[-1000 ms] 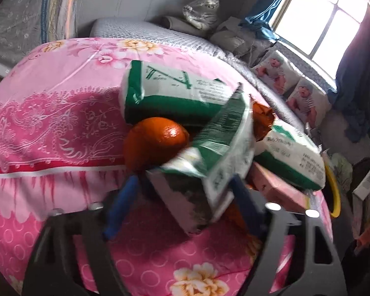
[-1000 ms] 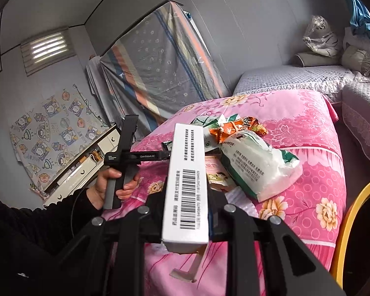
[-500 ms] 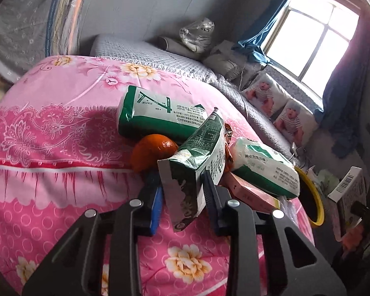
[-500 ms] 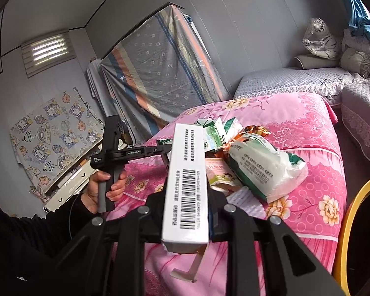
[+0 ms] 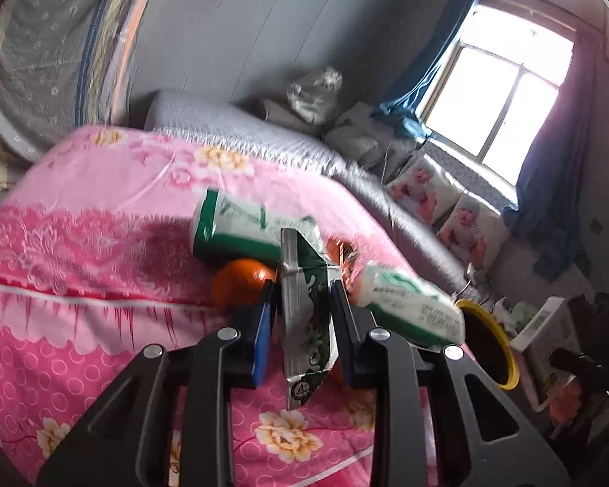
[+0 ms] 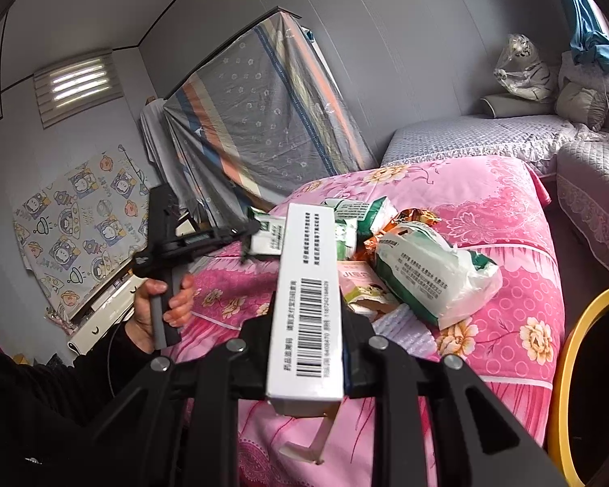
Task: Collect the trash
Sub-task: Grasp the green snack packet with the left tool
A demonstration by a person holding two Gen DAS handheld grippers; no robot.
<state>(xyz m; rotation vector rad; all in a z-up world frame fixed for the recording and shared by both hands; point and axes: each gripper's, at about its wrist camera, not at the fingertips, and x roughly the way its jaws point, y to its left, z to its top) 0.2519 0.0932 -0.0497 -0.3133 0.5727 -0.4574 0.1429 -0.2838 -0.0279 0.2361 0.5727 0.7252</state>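
On the pink flowered bed [image 5: 81, 284], reading from the left, my left hand-held gripper [image 5: 300, 316] has just been closing and now pinches a flattened green-and-silver drink carton [image 5: 304, 324], which hangs clear of the bedspread. Behind it a round orange fruit [image 5: 239, 284] and a green-and-white plastic tissue pack [image 5: 239, 227] lie on the bed; I judge the fruit is not rubbish. Further right a second white-and-green plastic pack [image 6: 426, 276] rests on a flat pink cardboard box [image 6: 359, 288], with a crumpled orange foil wrapper [image 6: 410, 219] just behind. My right hand-held gripper [image 6: 308, 349] sits narrow, clamped on a long white cardboard box with a barcode [image 6: 308, 304]. At the far right stands the yellow-rimmed bin [image 6: 564, 365], beside the bed. So two pieces are in hand but neither is binned yet, and several wrappers and packs are left to gather, by my reckoning.
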